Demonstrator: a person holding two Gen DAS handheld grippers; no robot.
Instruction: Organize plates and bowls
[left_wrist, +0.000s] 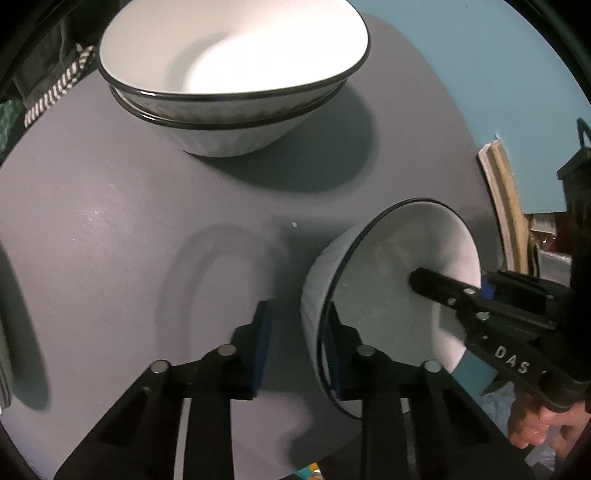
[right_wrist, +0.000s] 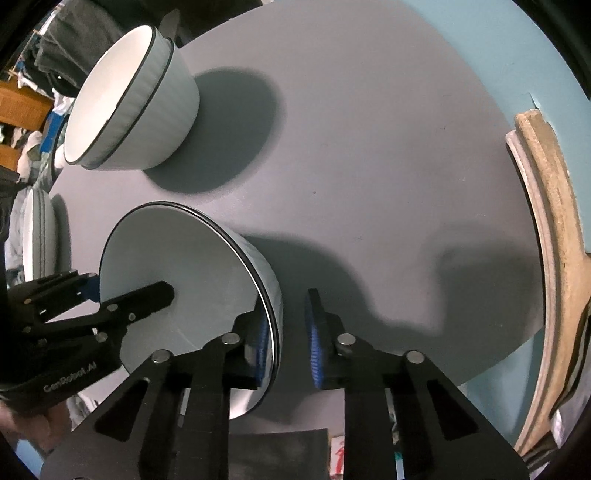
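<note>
Your left tool (left_wrist: 297, 345) and right tool (right_wrist: 286, 338) each straddle the rim of the same small white bowl (left_wrist: 388, 306), one finger inside, one outside; pads look clamped on its wall at opposite sides. Bowl sits tilted on the grey tabletop (left_wrist: 110, 221), with two stacked bowls (left_wrist: 232, 74) well beyond both tools.

A round grey table (right_wrist: 369, 147) bears a stack of two white dark-rimmed bowls (right_wrist: 136, 107) at its far side. A single white dark-rimmed bowl (right_wrist: 177, 280) is set nearer, with one black two-finger gripper at each side of its rim. A stack of white plates (right_wrist: 38, 236) is seen at the table's left edge in the right wrist view.
</note>
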